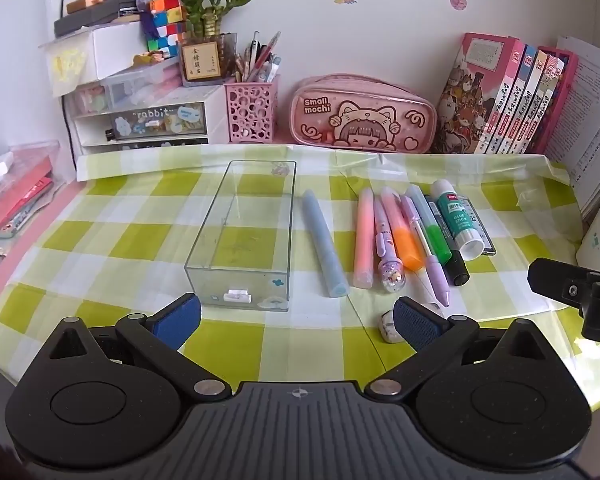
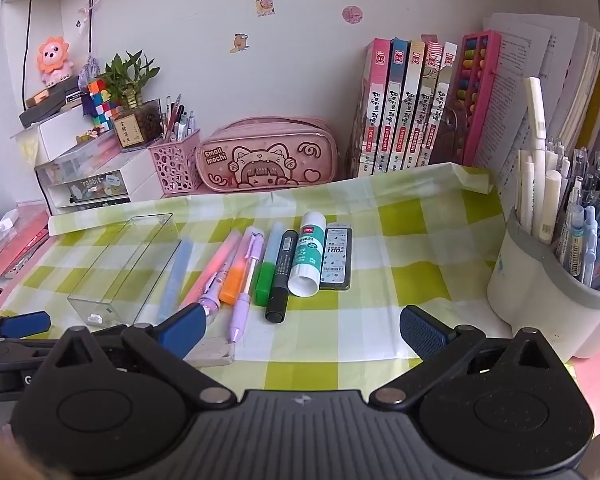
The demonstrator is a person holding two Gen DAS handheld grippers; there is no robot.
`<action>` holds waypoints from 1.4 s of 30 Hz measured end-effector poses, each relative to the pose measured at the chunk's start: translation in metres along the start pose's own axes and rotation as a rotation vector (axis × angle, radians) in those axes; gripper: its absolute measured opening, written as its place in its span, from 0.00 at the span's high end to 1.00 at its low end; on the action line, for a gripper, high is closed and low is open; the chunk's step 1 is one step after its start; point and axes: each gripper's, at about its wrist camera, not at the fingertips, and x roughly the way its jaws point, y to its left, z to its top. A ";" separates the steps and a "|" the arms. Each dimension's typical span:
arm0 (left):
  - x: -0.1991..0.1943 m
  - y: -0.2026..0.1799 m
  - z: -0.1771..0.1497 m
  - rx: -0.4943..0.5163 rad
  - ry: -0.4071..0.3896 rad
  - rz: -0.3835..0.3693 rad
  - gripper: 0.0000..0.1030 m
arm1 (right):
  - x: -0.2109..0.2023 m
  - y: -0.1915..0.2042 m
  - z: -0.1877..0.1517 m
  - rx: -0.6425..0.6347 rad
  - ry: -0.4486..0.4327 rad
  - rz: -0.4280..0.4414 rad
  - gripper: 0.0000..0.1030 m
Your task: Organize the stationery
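Note:
A clear empty plastic tray (image 1: pixel 244 236) (image 2: pixel 124 264) lies on the green checked cloth. To its right lie a blue pen (image 1: pixel 325 242) (image 2: pixel 176 276), a pink highlighter (image 1: pixel 364 236), a purple glitter pen (image 1: pixel 386 248), an orange highlighter (image 1: pixel 404 236) (image 2: pixel 236 276), a lilac pen (image 1: pixel 428 252) (image 2: pixel 244 292), a green highlighter (image 1: pixel 432 232) (image 2: pixel 266 276), a black marker (image 1: pixel 454 256) (image 2: pixel 282 276), a glue stick (image 1: pixel 456 220) (image 2: pixel 306 256) and a lead case (image 2: pixel 336 258). An eraser (image 2: pixel 212 354) lies near the front. My left gripper (image 1: pixel 296 320) is open and empty just before the tray. My right gripper (image 2: pixel 300 332) is open and empty before the pens.
At the back stand a pink pencil case (image 1: pixel 364 114) (image 2: pixel 266 158), a pink pen basket (image 1: pixel 252 110), drawer boxes (image 1: pixel 140 120), and books (image 1: pixel 512 100) (image 2: pixel 412 108). A white pen cup (image 2: pixel 552 276) stands at the right. A red packet (image 1: pixel 12 196) lies at the left.

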 end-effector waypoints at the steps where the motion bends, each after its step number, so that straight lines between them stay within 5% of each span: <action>1: 0.000 -0.001 0.000 -0.001 -0.001 0.002 0.05 | 0.000 0.001 0.000 -0.002 0.000 0.000 0.02; 42: 0.001 -0.004 -0.001 0.004 -0.002 0.005 0.05 | 0.001 0.002 0.001 -0.014 0.008 0.006 0.02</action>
